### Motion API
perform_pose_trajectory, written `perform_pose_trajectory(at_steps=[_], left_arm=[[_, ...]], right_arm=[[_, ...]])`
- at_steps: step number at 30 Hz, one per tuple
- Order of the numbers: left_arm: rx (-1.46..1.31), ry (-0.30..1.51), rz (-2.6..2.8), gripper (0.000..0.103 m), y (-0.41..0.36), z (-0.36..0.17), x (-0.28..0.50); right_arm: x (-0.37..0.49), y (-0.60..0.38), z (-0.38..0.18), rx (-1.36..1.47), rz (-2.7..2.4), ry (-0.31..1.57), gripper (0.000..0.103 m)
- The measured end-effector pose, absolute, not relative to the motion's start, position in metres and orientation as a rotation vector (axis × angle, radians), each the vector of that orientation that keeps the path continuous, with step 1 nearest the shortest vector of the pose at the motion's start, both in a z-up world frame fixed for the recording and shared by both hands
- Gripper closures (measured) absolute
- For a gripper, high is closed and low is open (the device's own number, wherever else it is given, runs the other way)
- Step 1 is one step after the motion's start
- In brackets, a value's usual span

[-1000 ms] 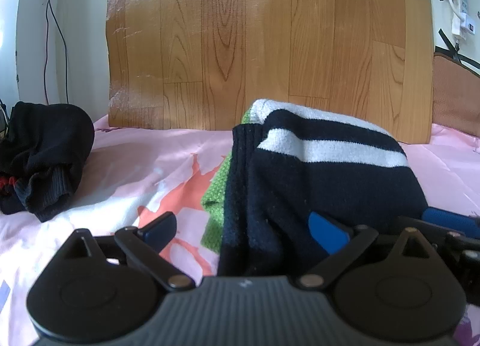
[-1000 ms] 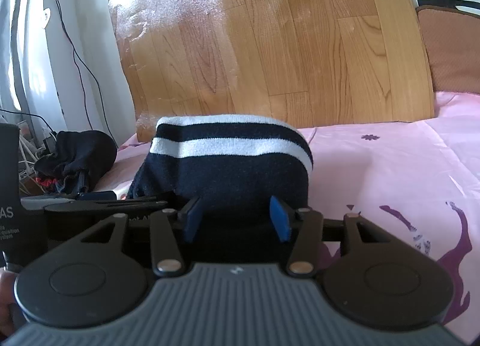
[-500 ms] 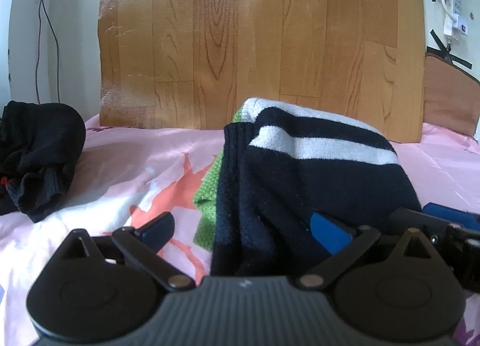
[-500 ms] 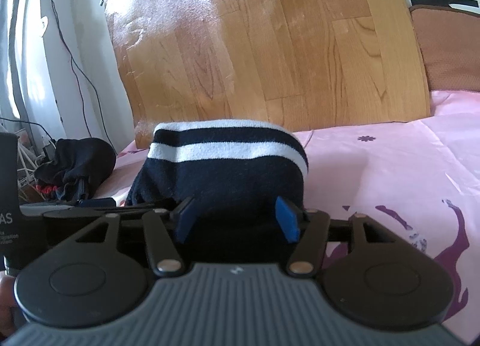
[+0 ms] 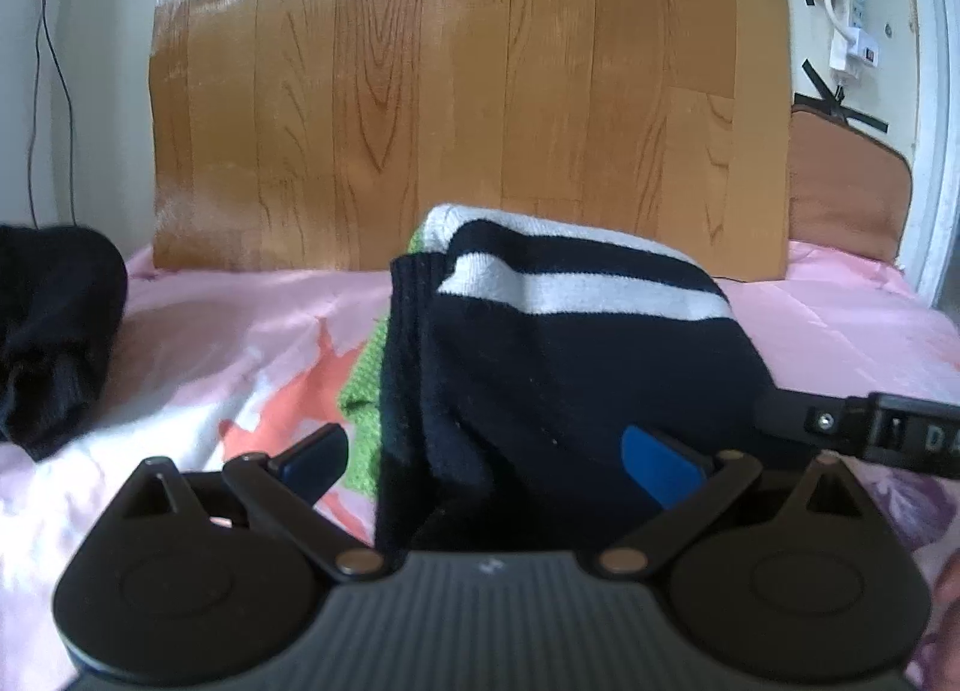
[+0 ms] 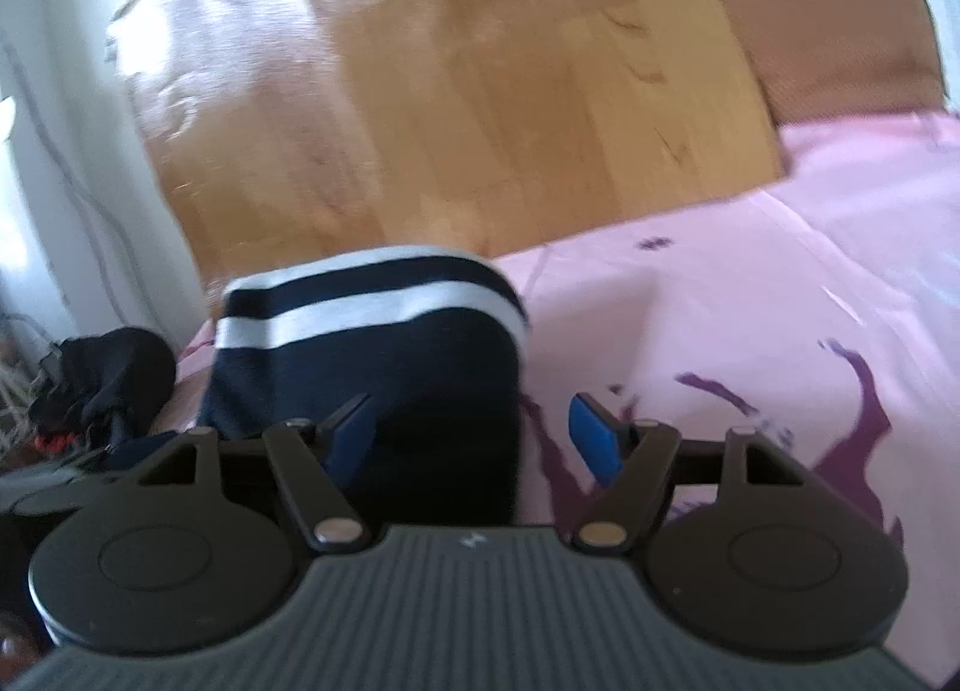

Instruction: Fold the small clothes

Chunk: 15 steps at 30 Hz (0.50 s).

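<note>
Sock (image 6: 384,367) newly free of right tool (image 6: 474,439)

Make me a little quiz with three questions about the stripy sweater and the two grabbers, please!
1. True or false: the left gripper is open, with the striped garment lying between its fingers.
2. What colour peeks out beside the striped garment in the left wrist view? A) green B) yellow C) red
3. Fill in: the black clothes pile lies on the ____ sheet.

Key: 1 true; 2 A, a green garment; 3 pink. Bonus: the right gripper is open too.
</note>
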<state>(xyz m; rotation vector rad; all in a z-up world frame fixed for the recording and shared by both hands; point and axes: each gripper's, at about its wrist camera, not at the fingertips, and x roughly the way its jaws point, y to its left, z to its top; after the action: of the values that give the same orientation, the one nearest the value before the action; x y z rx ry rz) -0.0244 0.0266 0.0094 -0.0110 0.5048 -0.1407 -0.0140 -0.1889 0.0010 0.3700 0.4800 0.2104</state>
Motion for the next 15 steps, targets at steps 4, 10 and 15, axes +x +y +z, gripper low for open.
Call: perform_pose_trajectory(at_steps=[4, 10, 15], left_arm=[[-0.109, 0.556, -0.190, 0.000, 0.043, 0.007, -0.018], [-0.191, 0.599, -0.205, 0.000, 0.054, 0.003, -0.010], [-0.184, 0.577, -0.190, 0.000, 0.053, 0.003, -0.013]], right_arm=[[-0.007, -0.191, -0.002, 0.400, 0.205, 0.526, 0.022], [0.002, -0.188, -0.003, 0.424, 0.227, 0.555, 0.019], [-0.005, -0.180, 0.000, 0.361, 0.243, 0.514, 0.020]])
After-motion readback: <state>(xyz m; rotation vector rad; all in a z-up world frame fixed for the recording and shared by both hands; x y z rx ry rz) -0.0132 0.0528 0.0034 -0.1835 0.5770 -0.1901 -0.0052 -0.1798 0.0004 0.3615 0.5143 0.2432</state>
